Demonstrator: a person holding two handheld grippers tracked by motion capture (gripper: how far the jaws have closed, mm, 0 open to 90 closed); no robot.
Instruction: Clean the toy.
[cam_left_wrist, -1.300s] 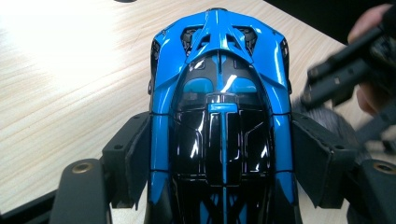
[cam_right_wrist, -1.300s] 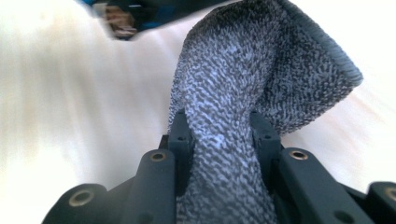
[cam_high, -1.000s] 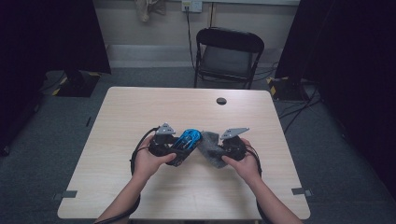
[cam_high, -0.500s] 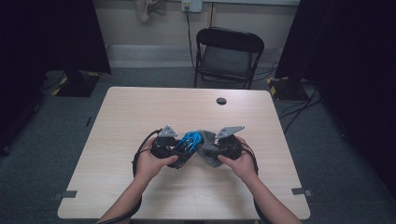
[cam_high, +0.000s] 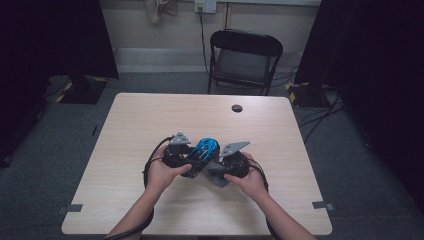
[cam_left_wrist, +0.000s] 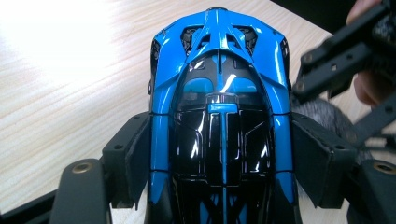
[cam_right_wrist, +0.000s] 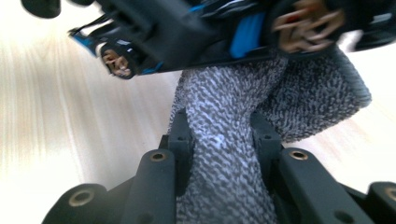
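Left gripper (cam_left_wrist: 222, 186): clamped on the car's flanks
Car (cam_left_wrist: 219, 107): blue and black, above the table (cam_high: 150, 120), mid-front
Right gripper (cam_right_wrist: 219, 140): pinching the grey cloth (cam_right_wrist: 280, 93)
Cloth: against the car's underside

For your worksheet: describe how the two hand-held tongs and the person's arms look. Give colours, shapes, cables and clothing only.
Both the left tongs and the right tongs are black, with blocky matte jaws showing round screw holes. Each carries a grey three-cornered plate on top, and a black cable loops from the left one. The forearms are bare, with no sleeves in sight.
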